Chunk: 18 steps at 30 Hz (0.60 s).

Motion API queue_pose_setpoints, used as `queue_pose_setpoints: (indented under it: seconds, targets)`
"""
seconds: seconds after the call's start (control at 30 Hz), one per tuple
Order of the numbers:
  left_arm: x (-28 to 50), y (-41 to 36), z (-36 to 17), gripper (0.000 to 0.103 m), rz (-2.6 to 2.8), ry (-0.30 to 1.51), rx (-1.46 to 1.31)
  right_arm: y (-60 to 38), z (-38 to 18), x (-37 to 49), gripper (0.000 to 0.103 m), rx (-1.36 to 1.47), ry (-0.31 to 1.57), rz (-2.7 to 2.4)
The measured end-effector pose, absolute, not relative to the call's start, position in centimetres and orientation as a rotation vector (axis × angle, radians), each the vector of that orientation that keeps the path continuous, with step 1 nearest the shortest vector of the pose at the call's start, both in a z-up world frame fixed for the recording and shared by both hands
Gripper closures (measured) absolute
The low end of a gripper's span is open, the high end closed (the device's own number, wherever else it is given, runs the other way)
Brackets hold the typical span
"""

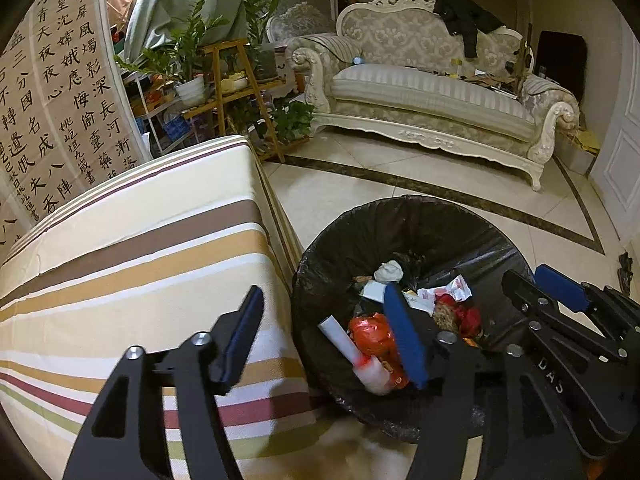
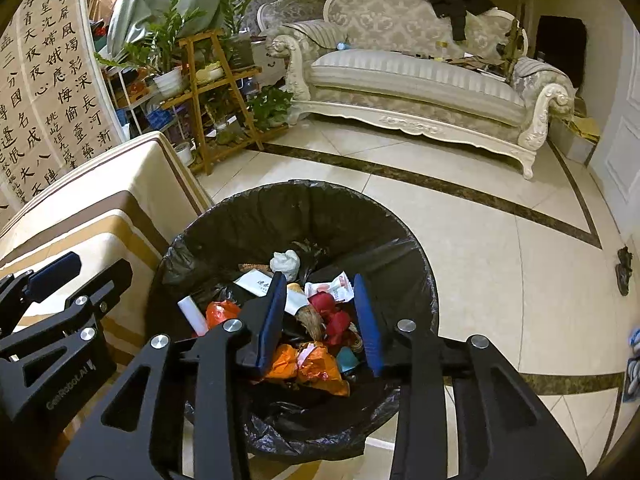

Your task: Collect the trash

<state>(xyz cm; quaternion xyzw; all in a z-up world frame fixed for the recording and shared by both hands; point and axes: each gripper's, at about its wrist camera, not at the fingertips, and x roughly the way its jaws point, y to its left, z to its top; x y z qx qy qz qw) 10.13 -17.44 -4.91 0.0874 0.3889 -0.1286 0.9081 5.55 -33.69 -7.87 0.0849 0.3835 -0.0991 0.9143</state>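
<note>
The left gripper hangs with its jaws well apart and nothing between the pads; one finger stands over the striped tablecloth, the other over the near left edge of the trash bin. The right gripper is poised directly above the bin, its jaws partly open and empty (the rubbish seen between the blue pads lies lower down in the bin, not in any grip). Both point steeply downward, side by side, the right one just to the right of the left.

The bin, lined with a black bag, stands on the tiled floor against the right side of the cloth-covered table. Inside it lie a white paper roll, crumpled orange-red wrappers, a white tissue wad toward the far side, and scraps of printed paper. Far off across the floor stands an ornate sofa; a plant stand sits to the far left.

My reading is that this is the drop step: both grippers have let go over the bin. The tabletop in view shows no more litter, so the next move calls for lifting both grippers clear of the bag rim and looking for remaining trash elsewhere.
</note>
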Motion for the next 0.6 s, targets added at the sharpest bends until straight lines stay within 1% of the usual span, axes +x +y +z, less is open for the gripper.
queue_pose_setpoints:
  seconds: [0.07, 0.1, 0.27, 0.4, 0.53, 0.6]
  targets:
    - [10.1, -17.3, -4.8, 0.037, -0.265, 0.8, 0.178, -33.6, -7.7, 5.4, 0.062, 0.172, 0.783, -0.21]
    - [10.1, -17.3, -4.8, 0.034, -0.264, 0.798, 0.178, -33.6, -7.6, 5.3, 0.061, 0.171, 0.781, -0.212]
    - [9.9, -16.7, -4.6, 0.029, -0.256, 0.794, 0.164, -33.5, -7.1, 4.9, 0.055, 0.172, 0.772, -0.221]
    - [9.7, -16.2, -4.2, 0.027, -0.249, 0.784, 0.153, -33.2, -6.8, 4.5, 0.052, 0.164, 0.766, -0.226]
    - [9.3, -15.6, -3.8, 0.026, -0.237, 0.766, 0.149, -33.3, -6.5, 3.9, 0.044, 0.161, 0.755, -0.235]
    - [8.9, -15.3, -3.5, 0.025, -0.236, 0.757, 0.142, -33.2, -6.2, 3.6, 0.043, 0.158, 0.75, -0.237]
